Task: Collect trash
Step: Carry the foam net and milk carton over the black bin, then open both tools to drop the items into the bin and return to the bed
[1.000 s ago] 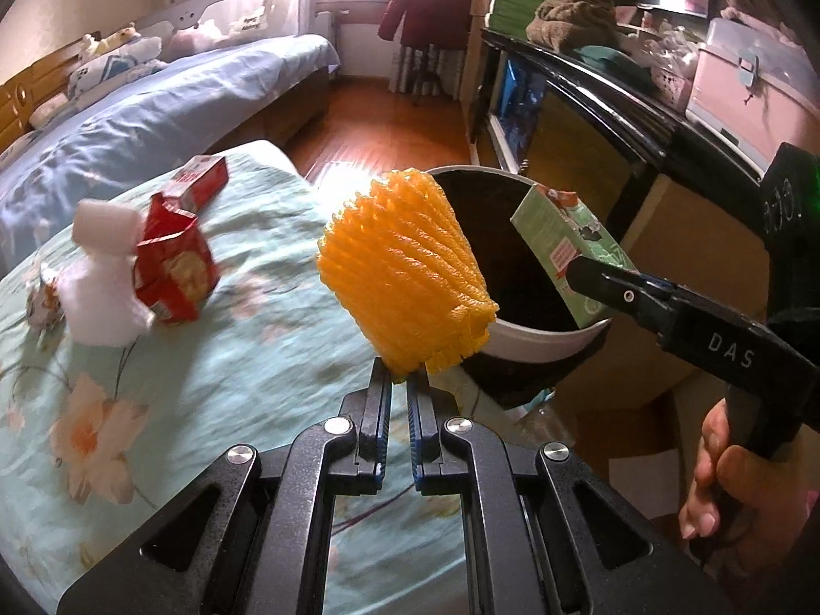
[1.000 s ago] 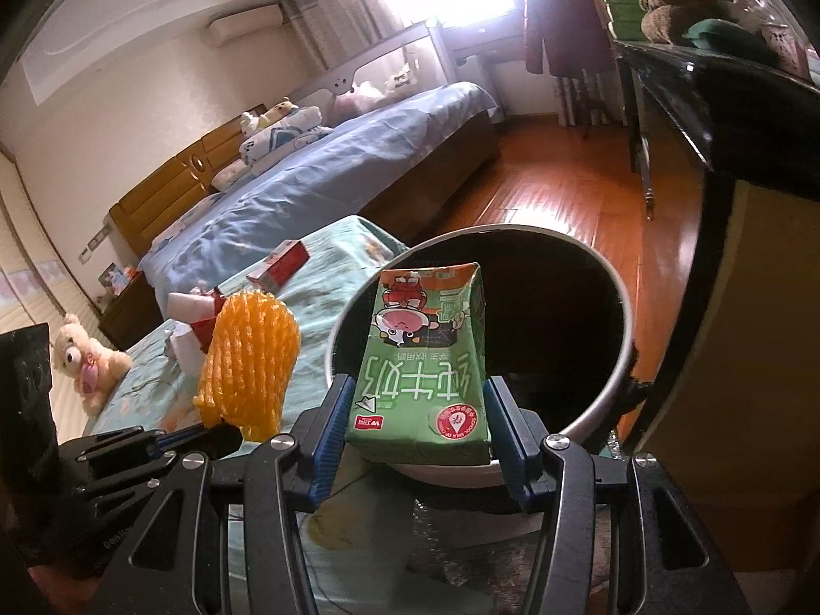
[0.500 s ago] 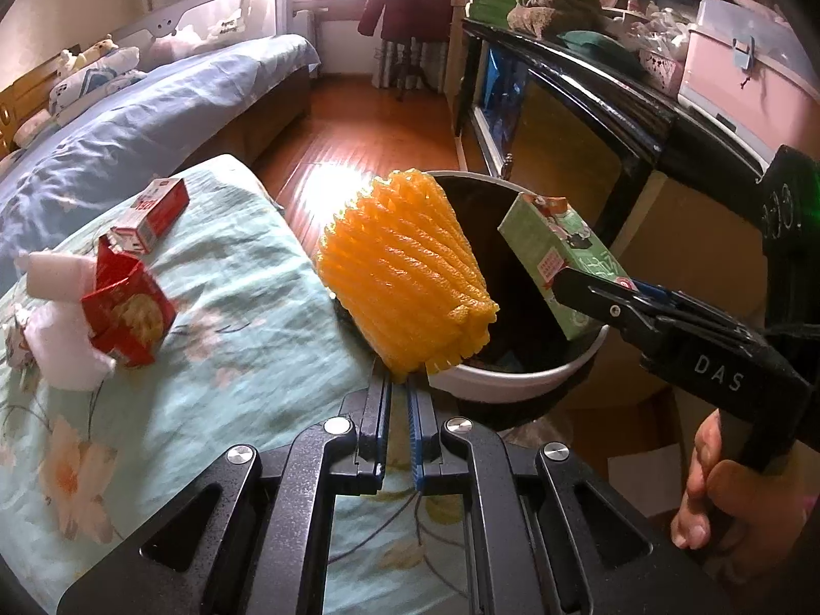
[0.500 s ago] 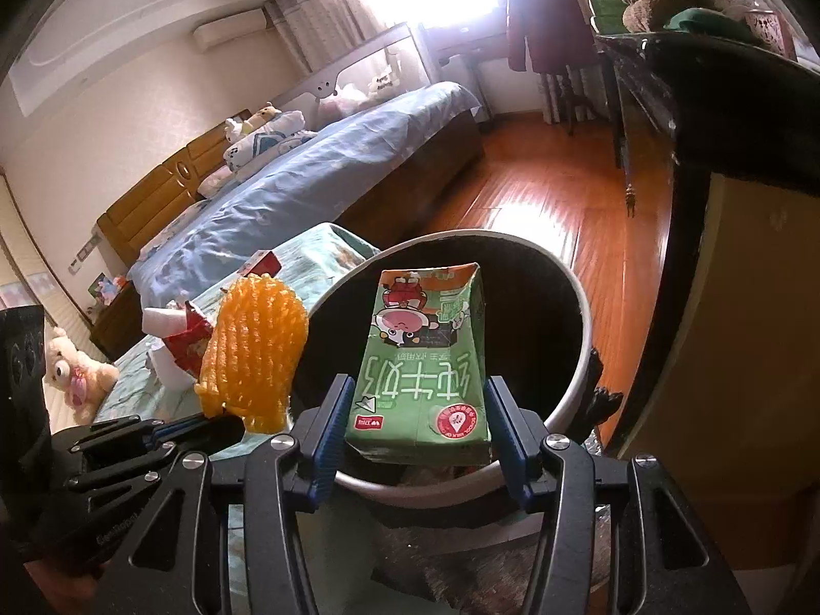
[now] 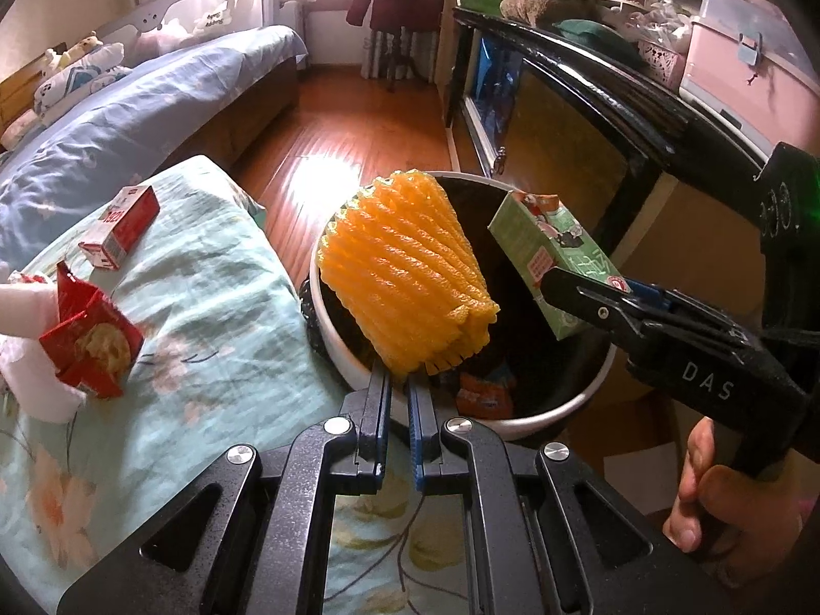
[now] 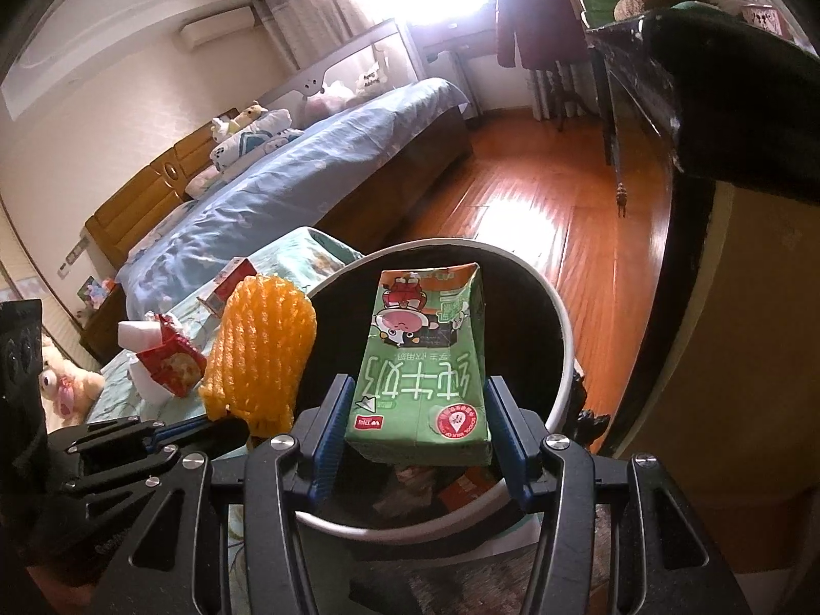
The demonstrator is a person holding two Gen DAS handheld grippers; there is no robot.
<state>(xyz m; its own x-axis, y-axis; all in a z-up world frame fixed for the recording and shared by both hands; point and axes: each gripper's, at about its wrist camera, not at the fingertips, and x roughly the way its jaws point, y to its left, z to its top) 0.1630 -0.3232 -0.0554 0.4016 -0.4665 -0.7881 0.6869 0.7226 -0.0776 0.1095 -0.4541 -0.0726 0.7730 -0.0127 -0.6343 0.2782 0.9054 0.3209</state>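
Nearest me, the left gripper (image 5: 398, 384) is pinched almost shut on the lower edge of the orange foam net (image 5: 405, 277), which stands up from its tips. Beside it the right gripper (image 6: 417, 428) holds its jaws at a middling width, clamped on the two sides of the green milk carton (image 6: 425, 369); a hand (image 5: 738, 507) grips its handle low on the right.

Compared with a second ago, both pieces have travelled off the flowered bedspread (image 5: 205, 307) and out over the trash bin (image 5: 333, 359). The net hung over the cloth then; now it hangs above the bin's near-left rim with the dark liner behind it, and the carton sits over the middle of the opening. Some wrappers already lie at the bottom of the bin. My guess is that release is the next move, and the carton looks the better placed of the two; the net is close to the rim and might catch on it.

Farther back on the bedspread, more trash waits: a torn red snack packet (image 5: 89, 338) against a white bundle (image 5: 31, 359), and beyond them a small red box (image 5: 120, 228).
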